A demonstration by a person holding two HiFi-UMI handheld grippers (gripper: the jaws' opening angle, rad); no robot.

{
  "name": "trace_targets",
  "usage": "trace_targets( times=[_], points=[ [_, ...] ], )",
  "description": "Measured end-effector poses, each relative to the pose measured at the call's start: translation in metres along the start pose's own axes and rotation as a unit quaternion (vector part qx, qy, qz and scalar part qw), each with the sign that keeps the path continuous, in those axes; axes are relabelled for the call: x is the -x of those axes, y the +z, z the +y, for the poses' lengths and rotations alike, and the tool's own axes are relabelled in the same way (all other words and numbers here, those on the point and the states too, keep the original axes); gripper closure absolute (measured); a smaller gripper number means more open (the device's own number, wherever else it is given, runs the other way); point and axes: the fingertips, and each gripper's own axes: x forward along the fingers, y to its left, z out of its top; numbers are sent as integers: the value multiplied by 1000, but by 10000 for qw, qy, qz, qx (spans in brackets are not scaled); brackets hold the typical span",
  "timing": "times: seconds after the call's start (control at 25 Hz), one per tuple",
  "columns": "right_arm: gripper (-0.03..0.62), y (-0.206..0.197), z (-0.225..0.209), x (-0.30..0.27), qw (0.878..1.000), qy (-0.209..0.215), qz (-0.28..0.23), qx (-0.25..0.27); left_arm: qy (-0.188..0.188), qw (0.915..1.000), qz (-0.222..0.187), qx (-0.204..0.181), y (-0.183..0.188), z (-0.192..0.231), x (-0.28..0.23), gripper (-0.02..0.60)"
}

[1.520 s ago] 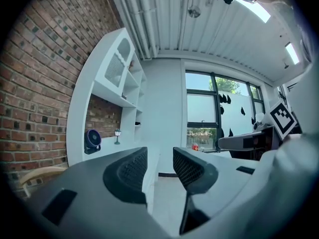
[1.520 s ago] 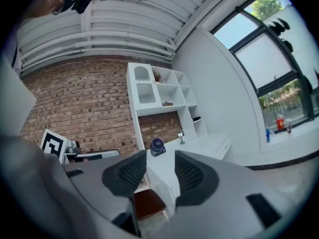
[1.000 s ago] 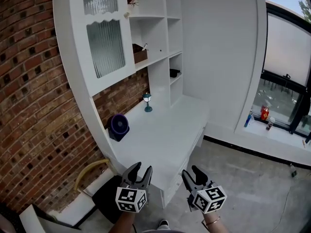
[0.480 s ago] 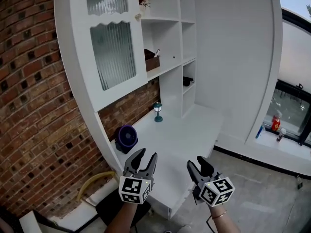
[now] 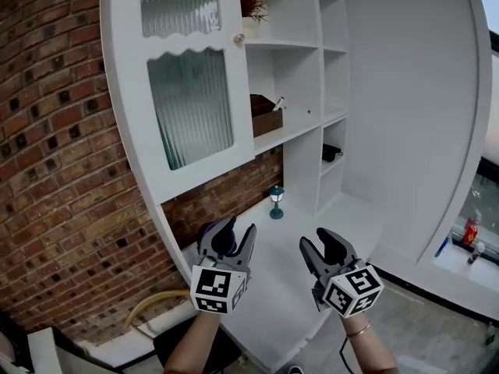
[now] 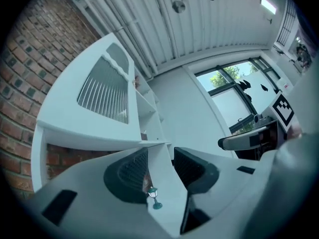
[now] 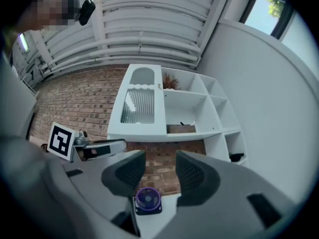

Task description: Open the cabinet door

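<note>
Cabinet door (image 5: 195, 104), above left tongs (image 5: 236, 228), untouched

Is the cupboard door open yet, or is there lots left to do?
Nothing looks done yet: the glass cabinet door is shut. Both the left hand-held gripper and the right hand-held gripper hover open and empty below it, touching nothing. Left to do: reach the small knob, grip it and pull the door open.

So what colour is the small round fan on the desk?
The small round fan is purple, clearest in the right gripper view.
</note>
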Motion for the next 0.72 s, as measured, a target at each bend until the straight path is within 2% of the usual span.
trace_targets(
  times=[0.28, 0.48, 0.72],
  points=[
    [416, 43, -11, -70, 9949, 950, -269, 182, 481, 9967, -158, -632, 48, 23, -46, 422],
    [413, 73, -5, -107, 9877, 1434, -543, 307, 826, 9890, -236, -1204, 81, 33, -68, 422],
    [405, 107, 7, -137, 9778, 1848, -906, 385, 1132, 9784, -387, -1686, 127, 41, -90, 422]
  ],
)
